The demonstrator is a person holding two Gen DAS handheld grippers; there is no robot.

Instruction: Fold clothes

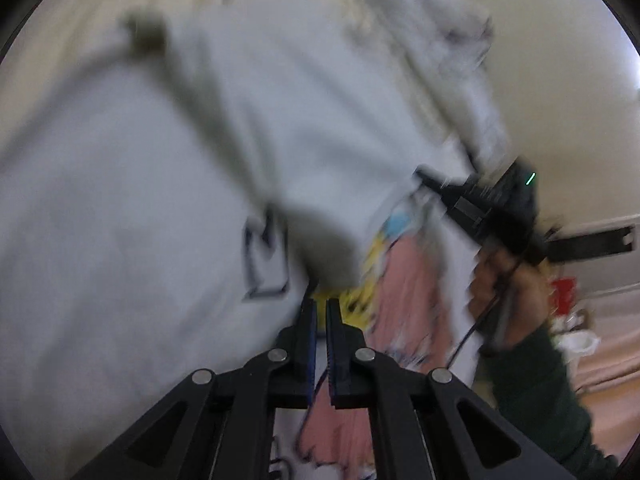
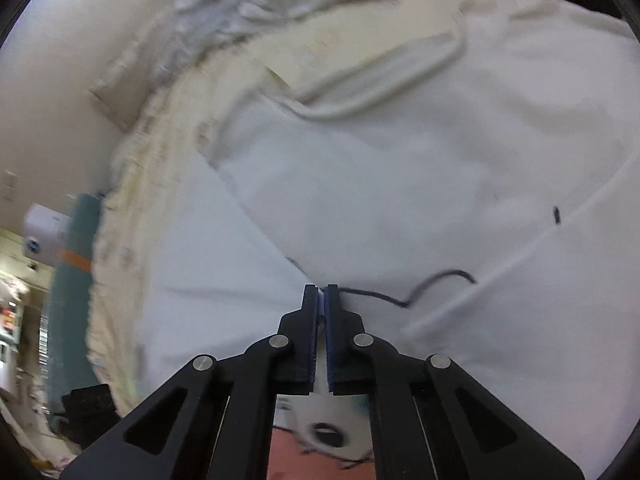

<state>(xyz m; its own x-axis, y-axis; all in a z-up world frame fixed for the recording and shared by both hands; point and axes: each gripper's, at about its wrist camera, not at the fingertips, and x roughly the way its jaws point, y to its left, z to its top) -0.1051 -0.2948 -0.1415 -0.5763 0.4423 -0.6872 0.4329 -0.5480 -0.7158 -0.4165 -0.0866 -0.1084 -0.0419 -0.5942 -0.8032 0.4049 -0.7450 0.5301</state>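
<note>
A white T-shirt (image 1: 132, 216) with a pink, yellow and blue print fills the left wrist view, blurred by motion. My left gripper (image 1: 321, 304) is shut on a fold of it at the print's edge. The right gripper (image 1: 424, 178) shows at the right of that view, held by a hand (image 1: 508, 300), its tips pinching the shirt's far edge. In the right wrist view the white T-shirt (image 2: 400, 200) spreads across a bed, and my right gripper (image 2: 321, 290) is shut on its near edge. A dark thread (image 2: 424, 284) trails from the shirt beside the fingers.
A cream bedsheet (image 2: 168, 152) lies under the shirt, with a crumpled grey-white blanket (image 2: 224, 12) at the far end. A teal post with an orange band (image 2: 76, 264) and a white box (image 2: 42, 236) stand left of the bed. A dark green sleeve (image 1: 552, 392) is at right.
</note>
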